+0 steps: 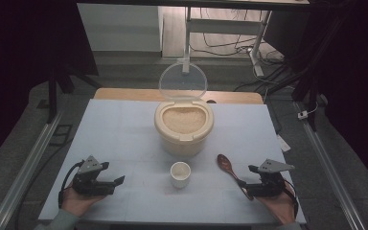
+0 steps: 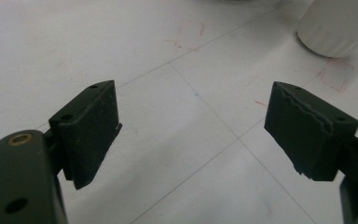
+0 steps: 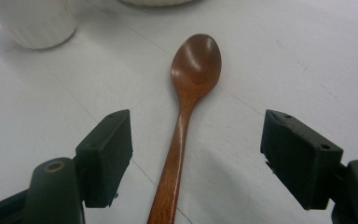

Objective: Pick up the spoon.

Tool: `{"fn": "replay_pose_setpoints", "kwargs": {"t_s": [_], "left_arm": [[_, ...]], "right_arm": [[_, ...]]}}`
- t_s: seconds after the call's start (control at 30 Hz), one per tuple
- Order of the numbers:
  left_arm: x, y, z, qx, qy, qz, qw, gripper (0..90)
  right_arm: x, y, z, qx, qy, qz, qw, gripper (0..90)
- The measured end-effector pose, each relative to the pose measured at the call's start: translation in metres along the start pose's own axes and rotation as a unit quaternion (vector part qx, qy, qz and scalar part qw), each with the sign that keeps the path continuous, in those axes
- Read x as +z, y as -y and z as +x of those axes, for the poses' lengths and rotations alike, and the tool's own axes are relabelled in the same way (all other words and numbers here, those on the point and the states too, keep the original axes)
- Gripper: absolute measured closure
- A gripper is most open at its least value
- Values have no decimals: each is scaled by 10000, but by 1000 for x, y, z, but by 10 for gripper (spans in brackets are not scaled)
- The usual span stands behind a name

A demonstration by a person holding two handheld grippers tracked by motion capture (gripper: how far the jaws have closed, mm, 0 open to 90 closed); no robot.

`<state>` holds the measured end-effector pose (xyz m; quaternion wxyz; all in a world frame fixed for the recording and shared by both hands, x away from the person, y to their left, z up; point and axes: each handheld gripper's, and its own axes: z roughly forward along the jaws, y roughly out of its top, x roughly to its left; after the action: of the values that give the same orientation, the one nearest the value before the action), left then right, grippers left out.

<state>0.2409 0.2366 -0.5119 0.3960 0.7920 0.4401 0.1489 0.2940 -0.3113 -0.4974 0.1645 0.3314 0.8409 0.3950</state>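
1. One wooden spoon (image 1: 228,168) lying flat on the white table (image 1: 124,129), to the right of the small white cup (image 1: 180,174) and nearer than the rice container (image 1: 184,124).
2. Long axis slanted in the high view: bowl pointing away and toward the container, handle running back to the near right, toward the right gripper (image 1: 255,176).
3. In the right gripper view, spoon (image 3: 186,112) seen lengthwise, bowl face up at the far end, handle passing down between the two jaws.
4. Right gripper (image 3: 196,158) spread wide, jaws either side of the handle and apart from it, holding nothing.
5. Left gripper (image 1: 115,175) resting to the left of the cup, well apart from it, held in a hand (image 1: 76,201) at the near edge.
6. Left gripper (image 2: 191,135) also spread wide in its own view, bare table between the jaws.
7. Shown in the left gripper view and not from above: thin grid lines and faint red marks on the table, with the cup's ribbed base (image 2: 340,28) at the upper right.
8. Shown in the high view alone: cream container full of pale grains, its clear round lid (image 1: 183,80) standing upright behind it.
9. Count: one spoon, one cup, one container, one lid, two grippers.
10. Cup (image 3: 30,21) standing at the upper left of the right gripper view, beside the spoon bowl, not touching it.
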Motion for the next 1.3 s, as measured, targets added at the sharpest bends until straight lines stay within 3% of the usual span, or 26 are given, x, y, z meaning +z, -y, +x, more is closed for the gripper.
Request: {"fn": "replay_pose_setpoints", "kwargs": {"t_s": [0.37, 0.8, 1.07, 1.2, 1.3], "left_arm": [[0, 0, -1, 56, -16, -28, 10000, 172], [0, -3, -1, 46, -11, -49, 10000, 169], [0, -3, -1, 39, 2, -14, 10000, 164], [2, -2, 0, 20, 16, 17, 10000, 163], [3, -1, 2, -6, 44, 21, 10000, 163]], "right_arm": [[-3, -5, 1, 37, -44, -33, 10000, 271], [-4, -10, 5, 88, -92, 137, 9998, 288], [-10, -33, 10, 35, 30, 546, 9985, 292], [-9, -55, 14, 191, -78, 1105, 9937, 301], [-1, -64, 15, 299, -71, 1499, 9882, 310]]}}
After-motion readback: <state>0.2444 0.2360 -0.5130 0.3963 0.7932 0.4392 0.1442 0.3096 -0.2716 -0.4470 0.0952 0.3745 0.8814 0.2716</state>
